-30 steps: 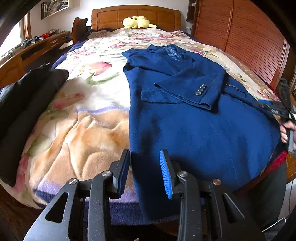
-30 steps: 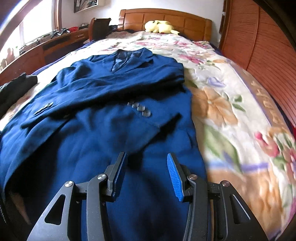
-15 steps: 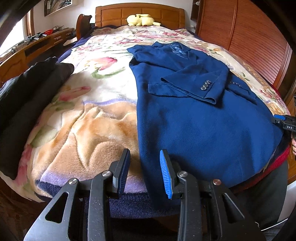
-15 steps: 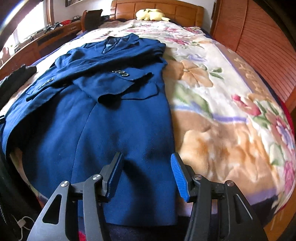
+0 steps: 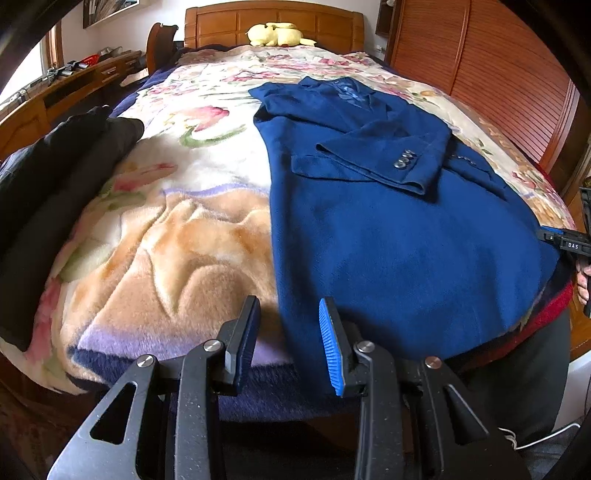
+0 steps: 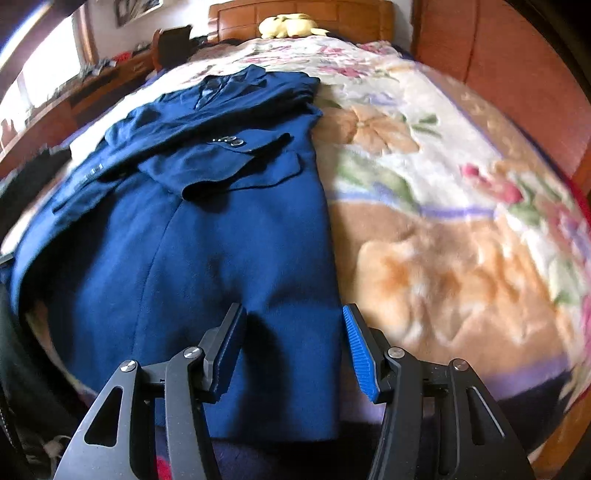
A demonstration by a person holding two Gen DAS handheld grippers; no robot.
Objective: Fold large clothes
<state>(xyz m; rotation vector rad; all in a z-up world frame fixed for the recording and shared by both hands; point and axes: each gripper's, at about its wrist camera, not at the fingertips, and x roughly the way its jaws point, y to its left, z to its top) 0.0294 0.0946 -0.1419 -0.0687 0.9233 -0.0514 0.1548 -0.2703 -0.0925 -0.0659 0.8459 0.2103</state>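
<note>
A dark blue coat (image 5: 388, 240) lies flat on the flowered bed blanket (image 5: 177, 229), both sleeves folded across its chest and its hem hanging over the foot end. My left gripper (image 5: 290, 339) hovers open at the hem's left edge, pads clear of the cloth. In the right wrist view the same coat (image 6: 221, 266) fills the left half. My right gripper (image 6: 295, 350) stands open over the hem's right corner, with cloth under the gap and the pads not pressing on it. The right gripper (image 5: 569, 242) also shows at the right rim of the left wrist view, in a hand (image 5: 583, 284).
A black garment (image 5: 55, 192) lies on the bed's left side. A yellow plush toy (image 5: 277, 35) sits by the wooden headboard (image 5: 273, 18). Slatted wooden doors (image 5: 498, 85) run along the right and a desk (image 5: 74, 88) along the left. The person's dark trousers (image 5: 517, 376) are at the foot.
My right gripper has slid from over the coat's middle to the hem's right corner, and its jaws have widened. The left gripper has hardly moved and its jaws are unchanged.
</note>
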